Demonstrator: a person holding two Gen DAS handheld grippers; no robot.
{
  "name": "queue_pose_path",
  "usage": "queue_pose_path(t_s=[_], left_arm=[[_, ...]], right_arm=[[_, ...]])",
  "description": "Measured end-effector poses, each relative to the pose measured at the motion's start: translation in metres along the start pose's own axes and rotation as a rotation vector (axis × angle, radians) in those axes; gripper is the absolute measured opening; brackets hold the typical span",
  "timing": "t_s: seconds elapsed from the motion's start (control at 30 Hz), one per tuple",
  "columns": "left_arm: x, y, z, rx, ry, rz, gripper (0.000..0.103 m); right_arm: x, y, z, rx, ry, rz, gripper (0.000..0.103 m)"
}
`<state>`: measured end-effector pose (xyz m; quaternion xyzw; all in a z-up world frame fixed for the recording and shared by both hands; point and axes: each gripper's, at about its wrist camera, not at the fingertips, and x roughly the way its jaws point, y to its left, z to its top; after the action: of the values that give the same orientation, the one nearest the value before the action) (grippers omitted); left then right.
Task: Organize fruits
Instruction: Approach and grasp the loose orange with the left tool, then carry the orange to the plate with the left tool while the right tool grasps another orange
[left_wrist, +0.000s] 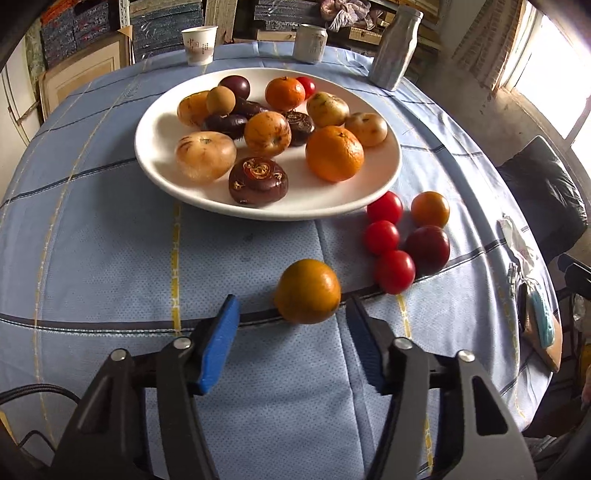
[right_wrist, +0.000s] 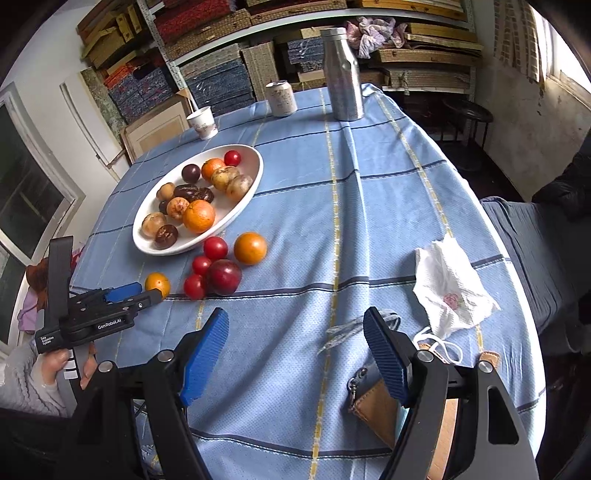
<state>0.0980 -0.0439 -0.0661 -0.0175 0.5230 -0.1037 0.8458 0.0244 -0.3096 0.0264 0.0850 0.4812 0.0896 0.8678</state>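
One orange (left_wrist: 307, 291): round, dull orange-brown, glossy, on bench (left_wrist: 92, 258).
Left claw (left_wrist: 291, 314): spread, flanking it, not pinching.
Right claw (right_wrist: 295, 332): spread, empty.

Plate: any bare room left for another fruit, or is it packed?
The white plate is bare along its left rim and near edge, beside the pale fruit. Its centre and far side are crowded. The cloth left of the loose orange is bare.
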Motion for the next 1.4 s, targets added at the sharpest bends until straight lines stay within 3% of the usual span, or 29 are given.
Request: queue_pose_path(t_s=[0.37,0.5,0.73,1.07,1.4], left_arm=[[0.009,0.003,0.007,-0.024,-0.002,-0.039,0.05],[0.013,0.002,0.011,-0.032,0.002,-0.055,0.041],[0.014,0.002,0.012,-0.043,-0.008,-0.073,0.038],[-0.031,0.025,-0.006,-0.064,-0.06,0.024,0.037],[-0.078,0.073,-0.046,-0.218,-0.084,0.156,0.037]], right_arm=[[0.002,0.005,0.0,-0.025,0.016,-0.004,0.076],[0.002,0.005,-0.001,-0.028,0.022,-0.01,0.076],[0.005,0.002,0.001,-0.024,0.03,-0.01,0.076],[0.055,0.021,0.033,-0.048,0.054,0.081,0.072],[0.12,0.051,0.061,-0.129,0.12,0.11,0.058]])
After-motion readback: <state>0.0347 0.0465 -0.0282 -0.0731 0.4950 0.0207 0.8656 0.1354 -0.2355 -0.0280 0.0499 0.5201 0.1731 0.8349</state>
